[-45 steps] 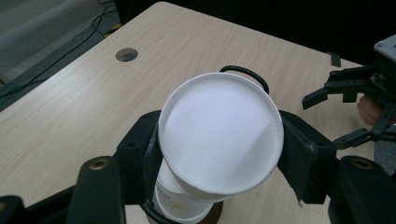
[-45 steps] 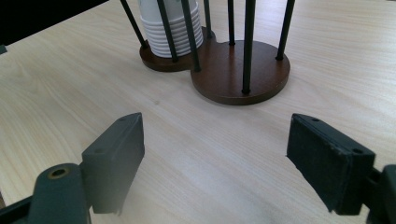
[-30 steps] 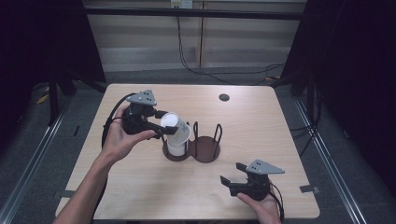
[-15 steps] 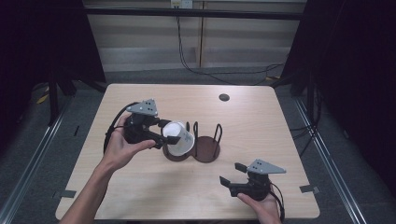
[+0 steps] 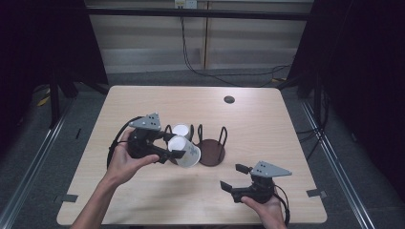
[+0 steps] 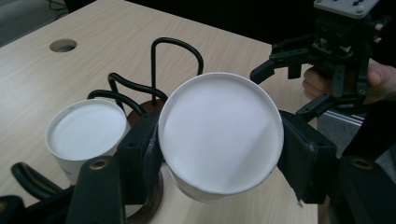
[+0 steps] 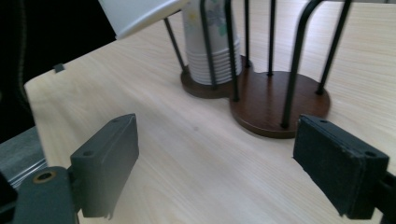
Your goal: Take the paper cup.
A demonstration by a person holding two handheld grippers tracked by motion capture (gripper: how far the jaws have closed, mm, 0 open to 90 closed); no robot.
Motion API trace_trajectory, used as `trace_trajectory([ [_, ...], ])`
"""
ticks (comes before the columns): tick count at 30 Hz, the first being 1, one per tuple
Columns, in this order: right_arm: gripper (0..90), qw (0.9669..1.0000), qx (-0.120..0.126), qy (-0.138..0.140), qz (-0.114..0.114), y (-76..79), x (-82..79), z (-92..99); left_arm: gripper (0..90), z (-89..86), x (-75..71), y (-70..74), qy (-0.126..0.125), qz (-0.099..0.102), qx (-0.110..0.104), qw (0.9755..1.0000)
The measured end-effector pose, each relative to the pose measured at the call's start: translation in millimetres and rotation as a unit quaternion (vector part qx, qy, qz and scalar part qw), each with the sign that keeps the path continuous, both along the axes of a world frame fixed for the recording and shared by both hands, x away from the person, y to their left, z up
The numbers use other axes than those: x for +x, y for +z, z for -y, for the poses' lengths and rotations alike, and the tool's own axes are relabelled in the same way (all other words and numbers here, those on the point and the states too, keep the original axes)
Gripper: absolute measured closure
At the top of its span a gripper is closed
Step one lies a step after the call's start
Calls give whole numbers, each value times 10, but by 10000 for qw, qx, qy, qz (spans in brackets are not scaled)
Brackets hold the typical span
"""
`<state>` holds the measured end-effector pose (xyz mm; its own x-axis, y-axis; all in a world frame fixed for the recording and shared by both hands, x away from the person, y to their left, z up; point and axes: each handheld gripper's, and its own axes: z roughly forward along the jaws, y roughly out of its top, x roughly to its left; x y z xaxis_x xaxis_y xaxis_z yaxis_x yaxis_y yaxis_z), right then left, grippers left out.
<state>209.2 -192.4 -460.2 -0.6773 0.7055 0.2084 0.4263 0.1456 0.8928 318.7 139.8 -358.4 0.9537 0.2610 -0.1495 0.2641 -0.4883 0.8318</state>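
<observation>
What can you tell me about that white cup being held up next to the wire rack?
The paper cup is white and empty, plain inside with a rolled rim. It is tipped on its side, its mouth toward the camera on the left tongs, whose two black pads clamp its walls from either side. It hangs above the table, off the stack of cups in the wire holder. The right tongs rest open, away from it.

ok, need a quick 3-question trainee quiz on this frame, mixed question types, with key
1. True or false: the left gripper is shut on a paper cup.
2. The right gripper is: A) holding a cup, B) open and holding nothing, C) gripping the rack.
3. Fill in: the stack of cups stands in the ____.

Key: 1 true; 2 B; 3 rack
</observation>
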Motion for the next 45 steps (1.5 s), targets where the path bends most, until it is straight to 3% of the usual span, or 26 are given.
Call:
trace_trajectory([
  [6, 137, 9998, 27, 190, 49, 125, 66, -107, 369, 44, -29, -75, -107, -91, -14, 9999],
  [11, 134, 9991, 67, 382, 197, 255, 161, -222, 368, 72, -27, -166, -133, -276, -201, 9993],
  [13, 133, 9986, 121, 463, 233, 271, 203, -266, 368, 86, -23, -174, -140, -263, -97, 9995],
  [20, 134, 9956, 255, 851, 311, 266, 334, -436, 369, 99, -75, -147, -258, -382, -282, 9985],
  [23, 138, 9941, 286, 979, 361, 284, 345, -499, 369, 97, -119, -95, -305, -340, -333, 9984],
  [27, 144, 9928, 376, 1016, 508, 266, 345, -547, 369, 129, -163, -75, -379, -315, -316, 9983],
  [39, 189, 9887, 320, 1339, 585, 210, 338, -640, 369, 206, -156, -145, -613, -484, -278, 9966],
  [45, 212, 9876, 261, 1409, 649, 207, 329, -654, 369, 214, -149, -170, -604, -560, -296, 9962],
])
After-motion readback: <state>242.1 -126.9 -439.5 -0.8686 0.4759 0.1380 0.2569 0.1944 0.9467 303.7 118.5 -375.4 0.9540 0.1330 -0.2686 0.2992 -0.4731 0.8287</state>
